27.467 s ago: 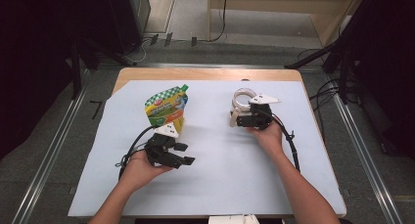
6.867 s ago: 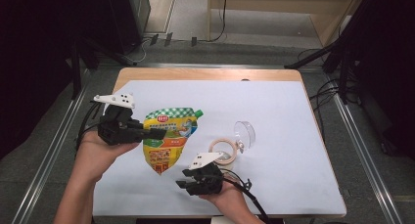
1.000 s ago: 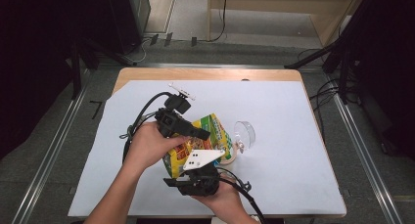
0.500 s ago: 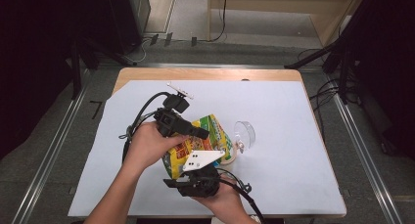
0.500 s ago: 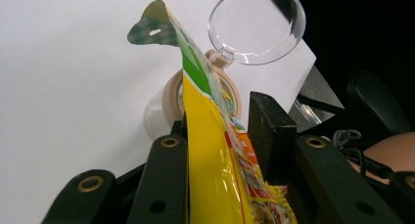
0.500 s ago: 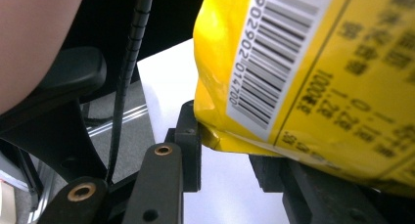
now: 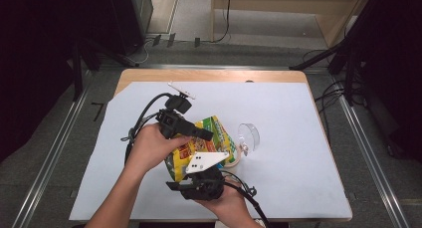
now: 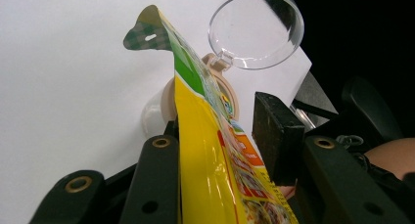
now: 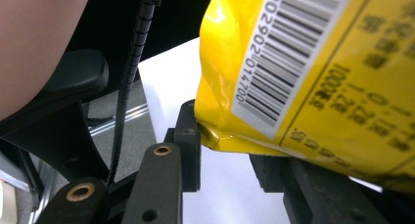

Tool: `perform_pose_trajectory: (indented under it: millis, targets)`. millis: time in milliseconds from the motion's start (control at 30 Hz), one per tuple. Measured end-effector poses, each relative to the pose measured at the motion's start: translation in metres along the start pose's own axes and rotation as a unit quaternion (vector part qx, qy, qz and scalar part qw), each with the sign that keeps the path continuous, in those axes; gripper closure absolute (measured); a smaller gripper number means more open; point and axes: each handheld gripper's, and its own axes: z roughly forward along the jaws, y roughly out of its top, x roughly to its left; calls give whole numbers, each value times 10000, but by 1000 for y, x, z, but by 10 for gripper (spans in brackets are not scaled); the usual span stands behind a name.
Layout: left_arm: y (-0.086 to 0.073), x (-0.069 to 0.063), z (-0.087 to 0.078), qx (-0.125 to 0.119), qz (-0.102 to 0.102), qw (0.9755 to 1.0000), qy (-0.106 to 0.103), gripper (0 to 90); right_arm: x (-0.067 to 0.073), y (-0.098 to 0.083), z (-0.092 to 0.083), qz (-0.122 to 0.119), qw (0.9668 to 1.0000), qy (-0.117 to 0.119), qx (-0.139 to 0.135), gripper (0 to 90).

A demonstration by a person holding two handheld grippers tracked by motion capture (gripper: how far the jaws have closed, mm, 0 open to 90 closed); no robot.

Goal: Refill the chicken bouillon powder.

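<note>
One change: the left gripper (image 7: 206, 134) has just been opening its jaws, the yellow pouch (image 7: 220, 133) loose between them. Below, the right gripper (image 7: 171, 185) clamps the pouch's bottom, probably taking over.

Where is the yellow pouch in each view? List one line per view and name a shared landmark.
High view: yellow pouch at centre, between both grippers.
Left gripper view: pouch rises from the bottom middle, between the jaws.
Right gripper view: pouch at upper right, barcode side facing the camera.
Shared landmark: white table sheet.
</note>
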Motion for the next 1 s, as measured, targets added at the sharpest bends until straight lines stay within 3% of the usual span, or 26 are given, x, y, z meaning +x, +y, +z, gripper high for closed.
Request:
perform_pose_trajectory:
  millis: [300,567,700,1000]
  targets:
    - [1,-4,-1,55,46,10000,65,614,-1,0,-1,24,10000,4,-22,699]
    - [5,-4,-3,122,-89,9998,134,687,-1,2,-1,64,9999,54,-62,700]
    - [8,-7,-3,133,-31,9994,321,726,-4,4,-1,106,9999,17,-52,701]
    - [7,-13,-2,166,12,9992,359,753,-4,2,3,92,9999,37,-31,710]
